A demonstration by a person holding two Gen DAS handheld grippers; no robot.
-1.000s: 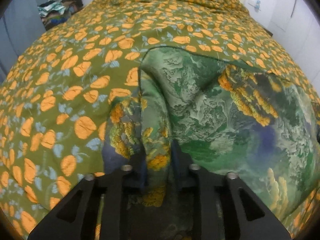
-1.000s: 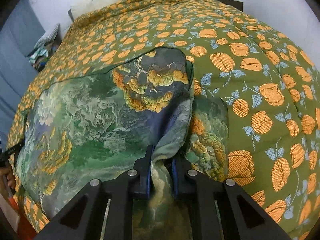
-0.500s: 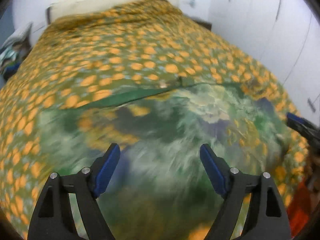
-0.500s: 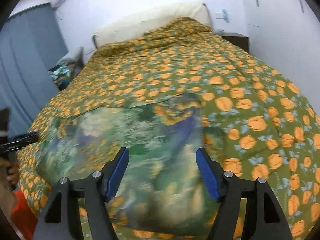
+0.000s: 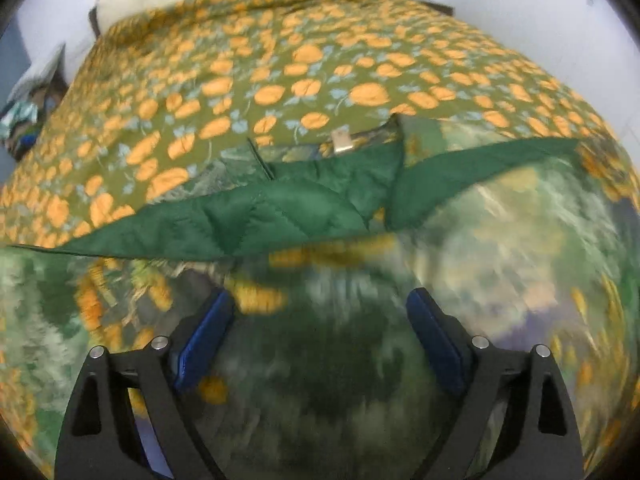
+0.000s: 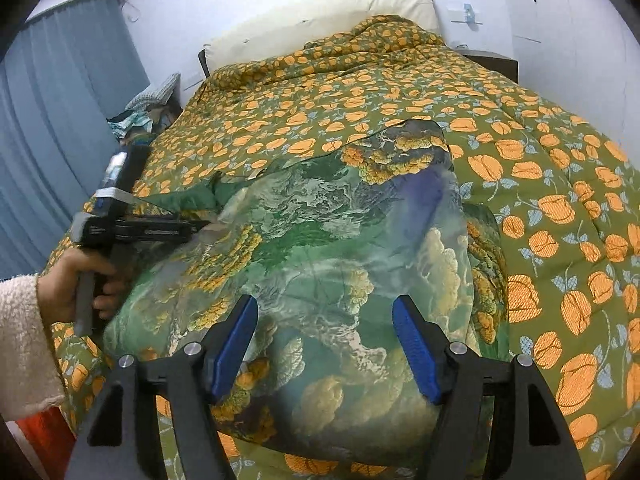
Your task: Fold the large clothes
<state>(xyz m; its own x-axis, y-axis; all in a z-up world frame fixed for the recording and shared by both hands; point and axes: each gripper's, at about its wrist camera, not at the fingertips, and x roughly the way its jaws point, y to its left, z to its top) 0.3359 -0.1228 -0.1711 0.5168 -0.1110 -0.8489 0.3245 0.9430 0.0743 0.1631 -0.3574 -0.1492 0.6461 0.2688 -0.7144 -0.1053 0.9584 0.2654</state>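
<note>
A large padded garment point(image 6: 320, 248) with a green, blue and yellow landscape print lies folded on the bed. In the left wrist view its printed outside point(image 5: 500, 264) fills the foreground, blurred, and its plain dark green lining point(image 5: 300, 208) shows along the far edge. My left gripper point(image 5: 320, 336) is open and empty just above the garment; it also shows in the right wrist view point(image 6: 192, 226) at the garment's left side. My right gripper point(image 6: 325, 340) is open and empty over the garment's near end.
The bed is covered by an olive quilt point(image 6: 540, 184) with orange flowers. A cream headboard point(image 6: 320, 16) stands at the far end. A blue curtain point(image 6: 44, 140) hangs at the left and a pile of clothes point(image 6: 140, 120) lies beside the bed. White walls at the right.
Both grippers let go of the garment, opened and pulled back. The left gripper then moved low over the garment, where the green lining now shows.
</note>
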